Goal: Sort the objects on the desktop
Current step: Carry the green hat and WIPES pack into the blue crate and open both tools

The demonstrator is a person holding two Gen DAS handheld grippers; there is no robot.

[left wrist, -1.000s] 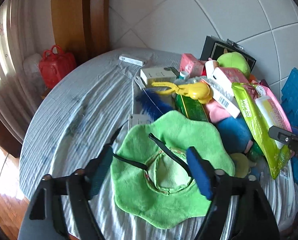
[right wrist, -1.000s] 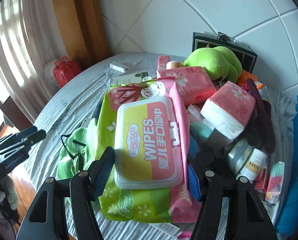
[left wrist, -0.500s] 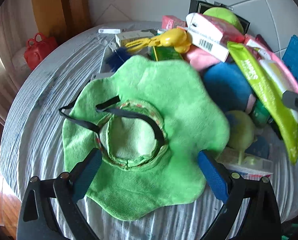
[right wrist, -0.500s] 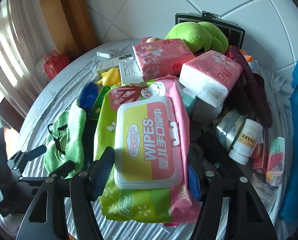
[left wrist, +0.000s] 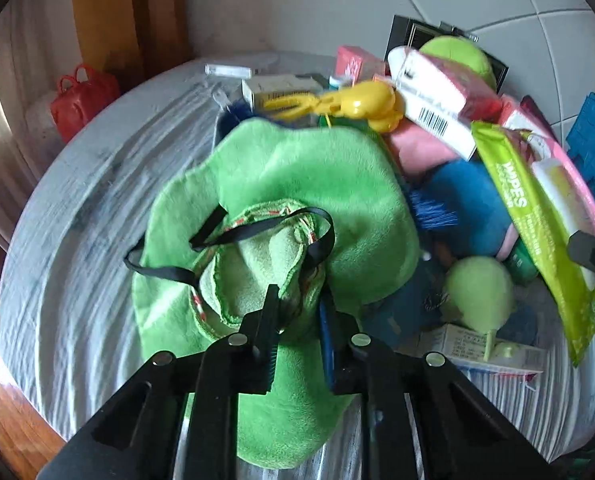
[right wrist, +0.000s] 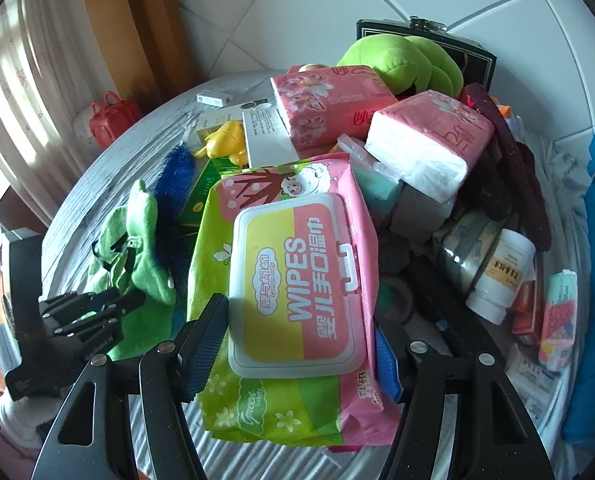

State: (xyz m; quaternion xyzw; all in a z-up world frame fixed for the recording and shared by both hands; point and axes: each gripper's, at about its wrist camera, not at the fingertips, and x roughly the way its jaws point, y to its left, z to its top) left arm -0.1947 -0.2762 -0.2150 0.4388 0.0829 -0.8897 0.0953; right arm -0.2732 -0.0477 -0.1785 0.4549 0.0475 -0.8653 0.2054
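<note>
Desktop objects heaped on a round table under a pale striped cloth (left wrist: 77, 208), the pile crowding the side nearest the tiled wall. Largest in the left wrist view: a floppy green hat (left wrist: 297, 184) spread brim-down on the cloth at the near edge of the heap, black strap (left wrist: 233, 236) looped across its crown. Left gripper (left wrist: 297, 312) clamped tight on a fold of the hat's crown, fabric bunched between the pads. Seen from the right wrist, the same hat (right wrist: 137, 248) only as a crumpled green strip at the left, with the left gripper (right wrist: 93, 304) biting it from the side.

Largest in the right wrist view: a wipes pack (right wrist: 293, 280), pink and lime with a flip lid, gripped across its width by the right gripper (right wrist: 297, 344), lifted clear over the pile. From the left wrist, just the pack's green edge (left wrist: 537, 220) at the far right.

Only in the right view: two pink tissue packs (right wrist: 329, 100), a white pill bottle (right wrist: 501, 276). Only in the left view: a blue plush (left wrist: 465, 208) and a pale green ball (left wrist: 481, 292) beside the hat. In both: a yellow plastic toy (left wrist: 361, 104), a green plush (right wrist: 397, 56), a red bag (left wrist: 81, 96) beyond the table.
</note>
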